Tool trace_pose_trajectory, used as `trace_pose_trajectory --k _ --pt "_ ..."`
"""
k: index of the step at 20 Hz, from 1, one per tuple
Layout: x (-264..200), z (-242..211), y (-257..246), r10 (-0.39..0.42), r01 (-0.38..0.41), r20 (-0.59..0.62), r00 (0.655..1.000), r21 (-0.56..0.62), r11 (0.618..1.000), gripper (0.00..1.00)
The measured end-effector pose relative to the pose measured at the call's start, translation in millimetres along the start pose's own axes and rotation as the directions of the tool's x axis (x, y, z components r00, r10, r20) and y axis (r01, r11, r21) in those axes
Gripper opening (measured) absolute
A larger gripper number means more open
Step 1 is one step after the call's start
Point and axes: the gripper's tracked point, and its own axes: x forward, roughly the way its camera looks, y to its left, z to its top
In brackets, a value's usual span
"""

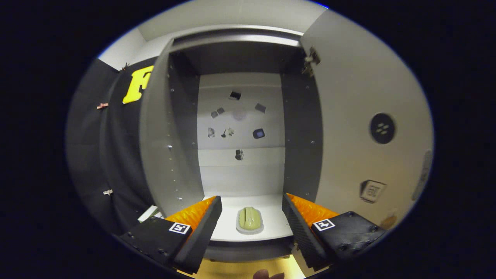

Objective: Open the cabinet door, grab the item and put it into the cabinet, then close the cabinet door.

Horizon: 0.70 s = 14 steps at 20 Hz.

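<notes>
While I hold my gripper level and square to the open cabinet, its fingers stand wide apart and grip nothing. Between them and just ahead, the green item lies on the cabinet's bottom shelf, untouched. The cabinet door hangs swung out on the right side.

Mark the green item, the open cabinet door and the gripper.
green item (250, 219): gripper view, its ridged top.
cabinet door (348, 155): gripper view, its bare inner face.
gripper (252, 211): gripper view, midway between its open fingertips.
</notes>
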Motion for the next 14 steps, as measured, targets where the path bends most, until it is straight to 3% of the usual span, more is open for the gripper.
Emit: trace_pose_trajectory --k 8,14 --pt "-157.5 18.8 -25.8 0.021 -0.021 0.023 1.0 -0.01 1.0 0.98" --pt "-260.0 28.1 -73.3 0.015 -0.009 0.062 0.998 -0.096 0.995 0.98"
